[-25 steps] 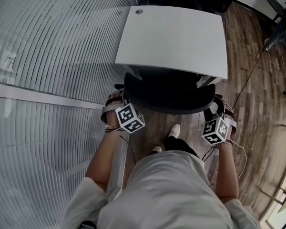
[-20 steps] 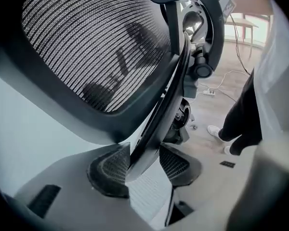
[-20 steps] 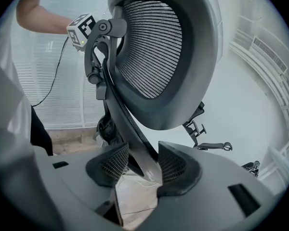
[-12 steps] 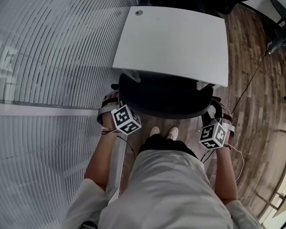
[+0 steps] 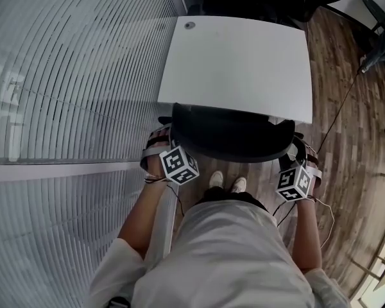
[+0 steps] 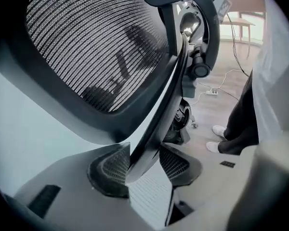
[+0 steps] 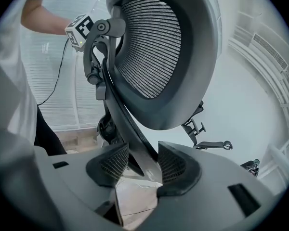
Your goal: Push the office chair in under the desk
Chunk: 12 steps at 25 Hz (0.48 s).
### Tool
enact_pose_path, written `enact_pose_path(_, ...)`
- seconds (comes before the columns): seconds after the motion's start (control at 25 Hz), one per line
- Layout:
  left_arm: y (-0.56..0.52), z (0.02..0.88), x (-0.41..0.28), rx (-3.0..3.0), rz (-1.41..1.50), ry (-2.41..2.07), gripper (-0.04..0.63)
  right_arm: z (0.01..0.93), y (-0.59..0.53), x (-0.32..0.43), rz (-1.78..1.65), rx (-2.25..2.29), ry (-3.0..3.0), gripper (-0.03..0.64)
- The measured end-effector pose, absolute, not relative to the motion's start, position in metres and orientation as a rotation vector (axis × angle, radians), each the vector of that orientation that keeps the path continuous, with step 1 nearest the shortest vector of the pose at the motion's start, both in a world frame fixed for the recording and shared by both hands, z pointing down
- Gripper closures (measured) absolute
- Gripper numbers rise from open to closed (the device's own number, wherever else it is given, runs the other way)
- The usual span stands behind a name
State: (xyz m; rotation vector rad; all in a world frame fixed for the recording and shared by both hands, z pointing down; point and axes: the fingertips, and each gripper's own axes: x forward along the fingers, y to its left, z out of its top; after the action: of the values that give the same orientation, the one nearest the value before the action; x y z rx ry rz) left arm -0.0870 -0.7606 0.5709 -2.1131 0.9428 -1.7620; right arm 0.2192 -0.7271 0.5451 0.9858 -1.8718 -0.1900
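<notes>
The flat white table [image 5: 237,63] lies straight ahead of the person. The black office chair [image 5: 231,133] stands against its near edge, with the curved mesh back towards the person. The left tool [image 6: 144,165] and right tool [image 7: 143,165] each pinch the hard back frame, one at each side, equally near. The push must go forward.

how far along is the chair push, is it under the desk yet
Mostly done: the seat of the office chair is out of sight under the desk; only its backrest shows at the near edge. In hand: the left hand-held gripper and right hand-held gripper each clamp the backrest frame. To do: perhaps a last nudge, then letting go.
</notes>
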Motion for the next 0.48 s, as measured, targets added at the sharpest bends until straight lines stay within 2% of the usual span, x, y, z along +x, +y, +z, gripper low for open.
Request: enact_pose_path(0.48, -0.773, 0.566, -0.095, -2.12, -1.745, 0.916, 0.4, 0.542, -0.737, 0.21, -0.175, 0.998, -1.857, 0.411)
